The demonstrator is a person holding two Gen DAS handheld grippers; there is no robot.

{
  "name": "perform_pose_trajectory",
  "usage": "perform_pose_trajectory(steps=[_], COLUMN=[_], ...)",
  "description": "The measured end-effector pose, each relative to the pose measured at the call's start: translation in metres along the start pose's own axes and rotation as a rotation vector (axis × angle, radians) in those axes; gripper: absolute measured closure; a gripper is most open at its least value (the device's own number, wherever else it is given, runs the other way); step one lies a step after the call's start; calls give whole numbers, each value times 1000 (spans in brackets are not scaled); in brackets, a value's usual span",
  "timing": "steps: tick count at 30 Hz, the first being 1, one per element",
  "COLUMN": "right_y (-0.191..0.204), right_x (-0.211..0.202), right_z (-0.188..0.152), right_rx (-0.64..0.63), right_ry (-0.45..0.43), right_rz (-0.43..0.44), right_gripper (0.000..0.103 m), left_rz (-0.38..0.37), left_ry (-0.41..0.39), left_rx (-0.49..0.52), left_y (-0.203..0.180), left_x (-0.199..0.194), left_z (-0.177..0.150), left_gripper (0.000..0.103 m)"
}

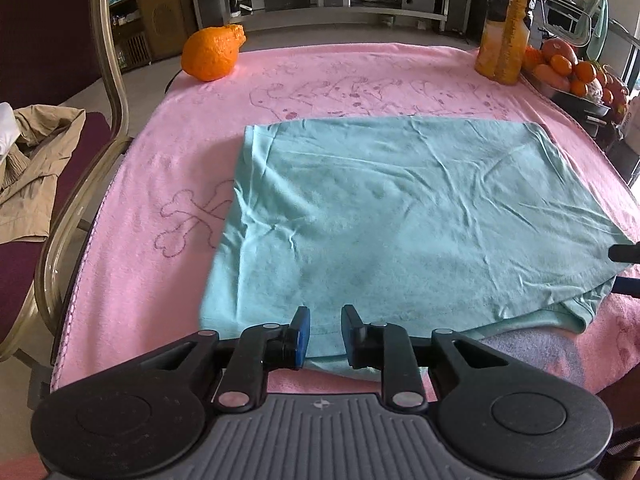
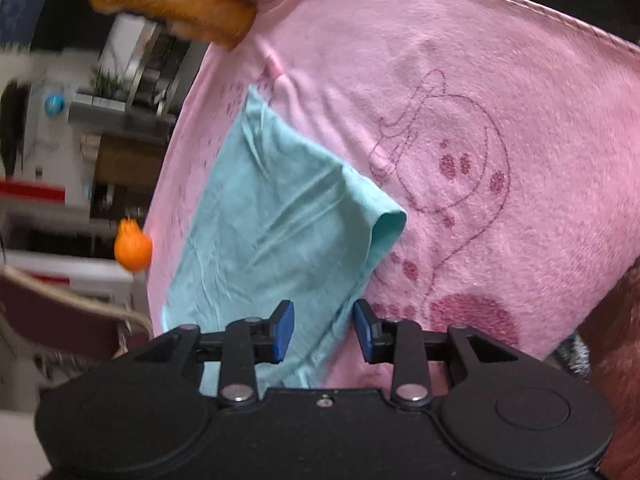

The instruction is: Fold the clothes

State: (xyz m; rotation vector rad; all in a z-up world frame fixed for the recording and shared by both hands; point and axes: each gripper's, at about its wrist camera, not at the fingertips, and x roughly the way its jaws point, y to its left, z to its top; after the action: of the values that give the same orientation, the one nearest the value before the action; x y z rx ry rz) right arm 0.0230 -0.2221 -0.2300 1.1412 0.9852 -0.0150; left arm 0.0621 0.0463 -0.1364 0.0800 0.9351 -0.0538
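On the tabletop, over a pink plush towel printed with cartoon bones and a spotted dog (image 1: 168,152), lies a thin mint-green cotton garment (image 1: 400,216). It is spread roughly rectangular and wrinkled, with a doubled layer showing at its near right corner, so it appears to be folded over at least once. Whether more folds are due or the job is nearly finished cannot be settled from here.

The left gripper (image 1: 324,336) hovers at the garment's near edge, its blue-padded jaws parted with a moderate gap and nothing between them. The right gripper (image 2: 323,330) is tilted sideways near the right-hand edge, jaws likewise apart and empty, with the cloth's edge running between and beyond them. The right wrist view is motion-blurred.

The fabric looks light, limp and slack. It will drape and crease rather than hold shape, and layers may slide or separate if pinched shallowly. Corners and hemmed edges are likely the best hold, with all layers taken together.

A knobbly orange citrus fruit (image 1: 212,54) and a tall orange-yellow bottle (image 1: 506,24) stand at the towel's far corners.
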Motion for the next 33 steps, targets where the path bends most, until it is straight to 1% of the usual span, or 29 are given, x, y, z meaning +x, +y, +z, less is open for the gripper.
perform_pose_trajectory(steps=[3, 10, 14, 17, 19, 20, 22, 23, 24, 26, 27, 28, 29, 33], right_y=[-1, -6, -8, -8, -5, -3, -1, -4, -8, -13, -12, -10, -6, 17], right_x=[12, 21, 26, 25, 31, 30, 20, 17, 16, 15, 14, 14, 14, 17], right_z=[-4, -9, -12, -6, -2, -2, 3, 6, 9, 13, 13, 13, 13, 13], right_rx=[47, 102, 131, 130, 110, 91, 67, 88, 117, 143, 124, 103, 74, -43], right_ry=[-15, -132, -195, -206, -172, -185, -281, -314, -334, -338, -338, -339, -341, -354], right_rz=[29, 96, 132, 137, 147, 131, 81, 73, 75, 83, 68, 48, 17, -110], right_gripper=[71, 70, 71, 70, 70, 70, 70, 70, 70, 73, 76, 87, 93, 94], left_rz=[-1, 6, 8, 13, 36, 52, 79, 92, 102, 124, 131, 135, 139, 127], left_ry=[4, 11, 8, 7, 4, 5, 17, 29, 53, 89, 91, 96, 101, 111], left_rx=[-4, -25, -61, -95, -113, -119, -132, -138, -145, -148, -138, -125, -112, -62], left_y=[0, 4, 12, 19, 23, 25, 28, 30, 33, 36, 36, 36, 35, 34], left_x=[1, 3, 3, 5, 8, 10, 16, 20, 24, 28, 26, 24, 22, 13], left_z=[0, 1, 3, 6, 9, 11, 14, 15, 14, 12, 10, 9, 7, 3], left_gripper=[80, 80, 80, 80, 80, 80, 81, 82, 85, 85, 86, 86, 86, 86])
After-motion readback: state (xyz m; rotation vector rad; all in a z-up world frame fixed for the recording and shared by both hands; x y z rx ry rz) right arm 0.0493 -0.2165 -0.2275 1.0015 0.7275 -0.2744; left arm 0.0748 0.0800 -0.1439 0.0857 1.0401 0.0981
